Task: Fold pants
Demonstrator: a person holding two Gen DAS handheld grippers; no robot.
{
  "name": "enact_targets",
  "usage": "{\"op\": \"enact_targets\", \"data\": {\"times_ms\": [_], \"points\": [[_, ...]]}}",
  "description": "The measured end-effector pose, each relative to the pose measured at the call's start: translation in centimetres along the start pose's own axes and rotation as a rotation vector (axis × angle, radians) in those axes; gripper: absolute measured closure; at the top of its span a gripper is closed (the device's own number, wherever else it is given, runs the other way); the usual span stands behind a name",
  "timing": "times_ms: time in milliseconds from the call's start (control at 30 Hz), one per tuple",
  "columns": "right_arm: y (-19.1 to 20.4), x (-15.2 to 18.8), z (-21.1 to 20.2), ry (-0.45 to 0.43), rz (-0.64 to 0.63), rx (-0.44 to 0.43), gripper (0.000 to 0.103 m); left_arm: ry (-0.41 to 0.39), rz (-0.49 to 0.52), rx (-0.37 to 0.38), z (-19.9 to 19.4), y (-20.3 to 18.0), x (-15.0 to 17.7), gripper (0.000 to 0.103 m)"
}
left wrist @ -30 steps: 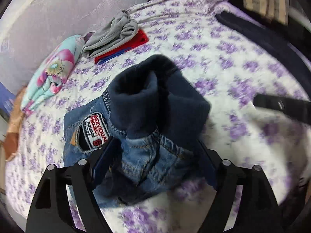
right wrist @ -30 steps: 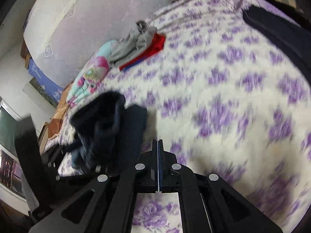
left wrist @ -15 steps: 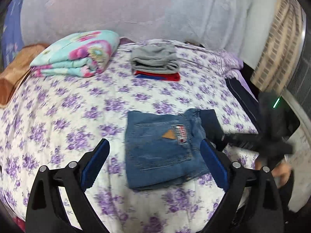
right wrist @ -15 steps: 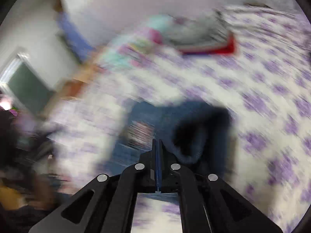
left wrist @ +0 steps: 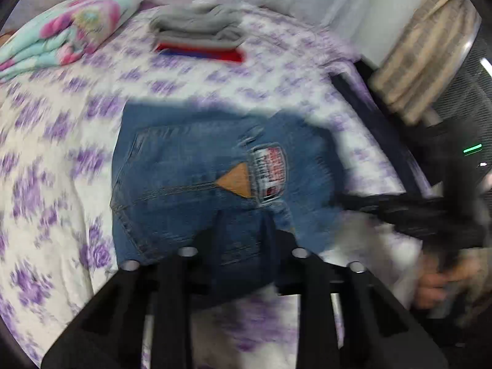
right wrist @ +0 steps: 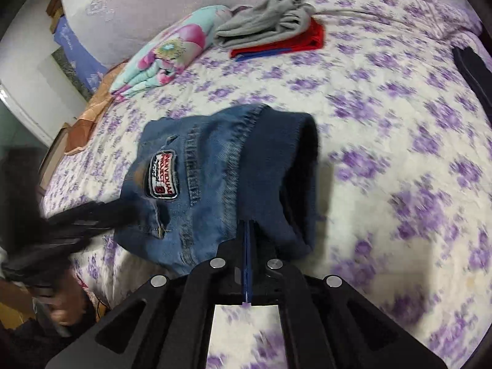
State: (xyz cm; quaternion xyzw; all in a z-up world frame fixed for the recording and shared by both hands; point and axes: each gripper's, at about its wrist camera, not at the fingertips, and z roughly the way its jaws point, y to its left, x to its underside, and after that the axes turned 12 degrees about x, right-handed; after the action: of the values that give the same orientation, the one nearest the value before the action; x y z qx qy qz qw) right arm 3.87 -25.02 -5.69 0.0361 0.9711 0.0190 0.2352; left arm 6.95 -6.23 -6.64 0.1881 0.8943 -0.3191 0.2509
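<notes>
Half a second back the left gripper (left wrist: 243, 240) hung wide open above the small blue denim pants (left wrist: 196, 178); now its fingers pinch the near edge, and the right gripper (right wrist: 247, 230) is clamped on the dark cuff — likely lifting the folded bundle off the purple-flowered bed (right wrist: 399, 129). One pair of pants, one grey-and-red clothes stack (right wrist: 273, 30), one floral blanket (right wrist: 166, 52).

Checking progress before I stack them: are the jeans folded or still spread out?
Folded. The jeans lie as a compact bundle on the bedspread, patch pocket on top, no legs stretched out. The left hand-held gripper grips their near edge.
</notes>
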Motion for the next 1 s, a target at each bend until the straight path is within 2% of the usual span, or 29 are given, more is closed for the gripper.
{"op": "enact_targets", "data": {"times_ms": [33,100,167,233,300,367,400,467,500,533,600,700,767,800,833,867,900,933,1000], "points": [[0.1,0.0,-0.4,0.007,-0.007,0.029,0.100,-0.023,0.012,0.006,-0.2,0.0,0.5,0.081],[0.8,-1.0,-2.6,-0.049,-0.025,0.033,0.098,-0.034,0.027,0.014,-0.6,-0.2,1.1,0.081],[2.7,-2.9,-4.8,-0.124,-0.084,-0.038,0.098,-0.044,0.026,0.018,-0.9,-0.3,1.6,0.082],[5.5,-5.4,-5.5,-0.148,-0.164,-0.077,0.098,-0.055,0.020,0.029,-1.1,-0.4,2.0,0.082],[9.8,-8.7,-3.6,-0.096,-0.268,-0.137,0.098,-0.059,0.015,0.044,-1.3,-0.2,2.4,0.082],[13.2,-11.3,0.0,0.017,-0.330,-0.220,0.098,-0.061,-0.007,0.064,-1.7,0.3,2.4,0.083],[14.4,-11.9,1.6,0.062,-0.352,-0.222,0.098,-0.059,-0.018,0.075,-1.8,0.5,2.4,0.083],[16.7,-12.9,4.9,0.126,-0.395,-0.166,0.098,-0.057,-0.018,0.080,-1.9,0.4,2.5,0.083],[17.4,-13.4,7.4,0.147,-0.402,-0.080,0.103,-0.056,-0.012,0.079,-1.9,0.4,2.6,0.083],[17.4,-13.8,8.9,0.171,-0.388,-0.051,0.103,-0.059,-0.005,0.069,-1.9,0.3,2.7,0.083],[17.4,-13.9,11.3,0.215,-0.346,-0.055,0.103,-0.065,0.004,0.040,-1.7,0.4,2.8,0.084],[18.8,-13.0,10.7,0.166,-0.407,0.006,0.103,-0.051,-0.044,0.091,-1.5,1.5,2.3,0.084],[18.6,-12.6,8.5,0.129,-0.412,-0.004,0.103,-0.040,-0.068,0.140,-2.3,2.0,2.0,0.085],[18.2,-12.6,7.5,0.112,-0.402,-0.016,0.096,-0.043,-0.077,0.154,-2.9,2.2,1.9,0.085],[17.1,-12.5,5.7,0.072,-0.374,-0.028,0.081,-0.069,-0.088,0.140,-4.2,2.4,1.8,0.079],[16.1,-12.5,4.3,0.040,-0.347,-0.044,0.065,-0.105,-0.089,0.108,-5.5,2.6,1.8,0.057],[14.2,-12.0,2.0,-0.026,-0.287,-0.067,0.027,-0.165,-0.092,0.057,-7.5,3.0,1.7,0.043],[12.4,-11.8,0.3,-0.085,-0.241,-0.080,0.013,-0.205,-0.104,0.022,-8.9,3.3,1.8,0.027],[9.0,-9.9,-2.7,-0.189,-0.146,-0.081,0.007,-0.236,-0.133,-0.007,-10.6,4.2,1.8,0.026]]}}
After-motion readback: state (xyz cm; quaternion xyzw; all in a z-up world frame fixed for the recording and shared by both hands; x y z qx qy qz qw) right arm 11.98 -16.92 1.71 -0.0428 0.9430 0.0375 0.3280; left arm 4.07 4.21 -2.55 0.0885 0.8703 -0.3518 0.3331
